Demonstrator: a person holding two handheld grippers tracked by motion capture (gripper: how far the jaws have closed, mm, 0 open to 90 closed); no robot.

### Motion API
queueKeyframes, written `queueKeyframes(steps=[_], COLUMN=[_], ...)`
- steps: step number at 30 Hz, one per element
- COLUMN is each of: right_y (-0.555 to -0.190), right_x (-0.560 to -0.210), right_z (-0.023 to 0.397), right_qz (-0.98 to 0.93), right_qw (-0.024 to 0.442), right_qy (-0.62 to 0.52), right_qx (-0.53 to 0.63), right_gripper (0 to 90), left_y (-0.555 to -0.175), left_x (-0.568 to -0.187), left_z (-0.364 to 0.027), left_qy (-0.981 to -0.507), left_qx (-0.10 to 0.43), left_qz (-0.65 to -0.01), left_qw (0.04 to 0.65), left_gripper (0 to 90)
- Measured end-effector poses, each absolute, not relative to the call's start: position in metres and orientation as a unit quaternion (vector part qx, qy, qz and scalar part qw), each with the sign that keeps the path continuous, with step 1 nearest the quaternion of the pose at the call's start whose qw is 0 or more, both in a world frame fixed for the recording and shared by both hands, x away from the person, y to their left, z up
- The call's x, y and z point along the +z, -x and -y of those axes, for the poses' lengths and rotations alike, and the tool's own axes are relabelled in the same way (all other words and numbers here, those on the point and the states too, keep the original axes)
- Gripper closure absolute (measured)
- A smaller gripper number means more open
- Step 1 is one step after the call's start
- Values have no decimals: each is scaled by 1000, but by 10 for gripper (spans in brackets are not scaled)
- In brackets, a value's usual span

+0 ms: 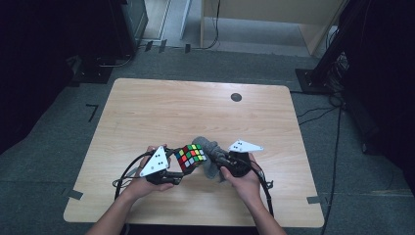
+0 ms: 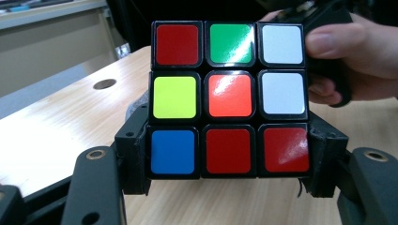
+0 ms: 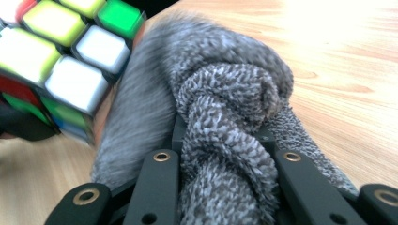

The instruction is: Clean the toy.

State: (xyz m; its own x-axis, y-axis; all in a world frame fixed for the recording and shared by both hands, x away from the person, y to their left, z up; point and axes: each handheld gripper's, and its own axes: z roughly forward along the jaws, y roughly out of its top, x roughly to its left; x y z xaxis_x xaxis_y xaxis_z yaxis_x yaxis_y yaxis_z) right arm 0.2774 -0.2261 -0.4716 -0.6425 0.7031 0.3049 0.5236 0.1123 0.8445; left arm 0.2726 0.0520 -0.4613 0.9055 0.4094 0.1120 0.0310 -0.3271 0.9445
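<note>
**Cube-to-cloth alignment: cube lies left of the cloth, faces nearly in contact**

Left side. The left gripper is clamped on the puzzle cube, one jaw on each of two opposite sides at the bottom row. The cube is held above the table, near its front edge, tilted so that an upper face turns toward the other hand.

Centre. The grey cloth sits just right of the cube, touching it or very nearly so; in the right gripper view the cloth's bunched fold lies just beside the cube's white and green tiles.

Right side. The right gripper is pinched tight on the cloth, which bulges out ahead of the jaws toward the cube.

Judgement. The coming move appears to be a wipe of the cube. The deciding relation is lateral: the cloth must travel left onto the near cube face. The right gripper is the nearer working tool; the left only presents the cube.
</note>
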Motion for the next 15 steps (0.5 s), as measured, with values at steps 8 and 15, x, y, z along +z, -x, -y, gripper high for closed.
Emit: queueKeyframes(steps=[8, 15], right_y=[-254, -265], right_x=[-435, -452], right_z=[222, 226], right_qz=[-698, -692], right_qw=[120, 76], right_qy=[-362, -384], right_qx=[606, 606], right_gripper=[723, 735], left_y=[-270, -271], left_x=[-467, -457], left_z=[-46, -53], left_qy=[-815, -794], left_qx=[172, 144], left_qz=[-127, -136], left_qw=[538, 575], left_gripper=[344, 343])
